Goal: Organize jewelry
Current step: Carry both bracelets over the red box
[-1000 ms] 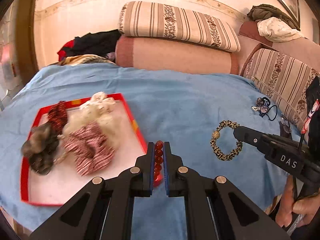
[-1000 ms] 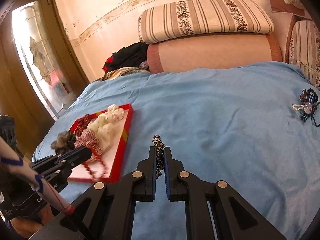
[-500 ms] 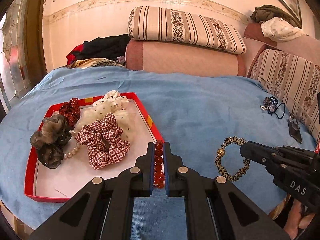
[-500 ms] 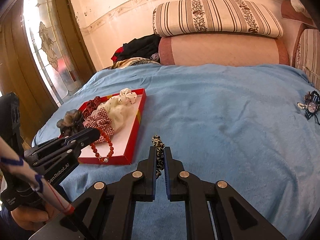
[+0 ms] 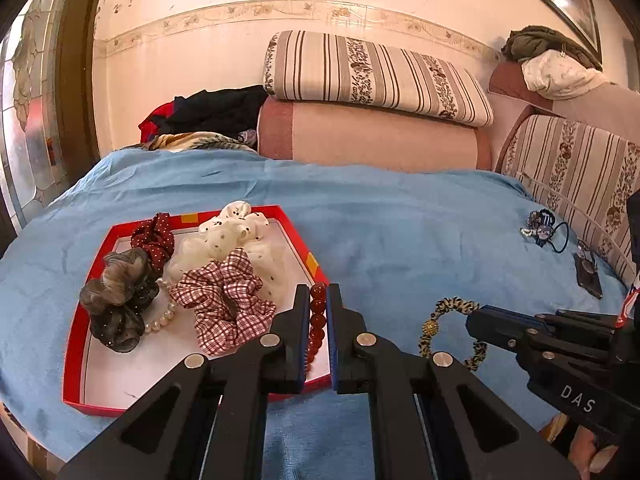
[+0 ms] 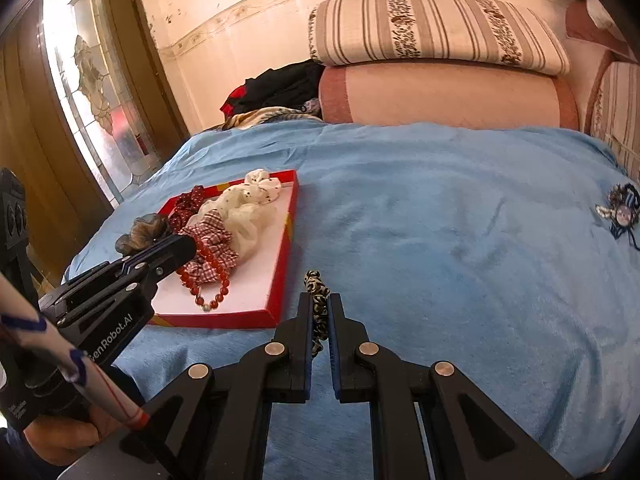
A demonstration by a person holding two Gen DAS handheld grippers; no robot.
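While I watch both wrist views, my left hand-held gripper (image 5: 318, 312) has its jaws pressed almost together on a red bead bracelet (image 6: 204, 276), the strand running up between the pads and its loose loop hanging down over the near right corner of the red tray (image 5: 96, 252). From the right wrist view I can see that loop dangling just above the tray's white floor, close to the near rim, with the lowest beads looking as if they touch or nearly touch it; I cannot tell which. My right hand-held gripper (image 6: 320, 312) is likewise pinched nearly closed, on a leopard-print hair tie (image 5: 452, 332), which pokes up past the fingertips and hangs as a ring beneath them over the blue bedspread (image 6: 440, 220), just to the right of the tray and apart from it. Inside the tray lie a checked red scrunchie (image 5: 224, 304), a cream dotted scrunchie (image 5: 236, 236), a dark red dotted scrunchie (image 5: 156, 236), a grey-brown scrunchie (image 5: 116, 300) and a pearl bracelet (image 5: 160, 318), crowded towards the left and far sides. Well away, near the bed's right edge, sits a blue hair ornament (image 6: 620, 212). Striped cushions (image 5: 372, 76) are stacked along the far edge of the bed.
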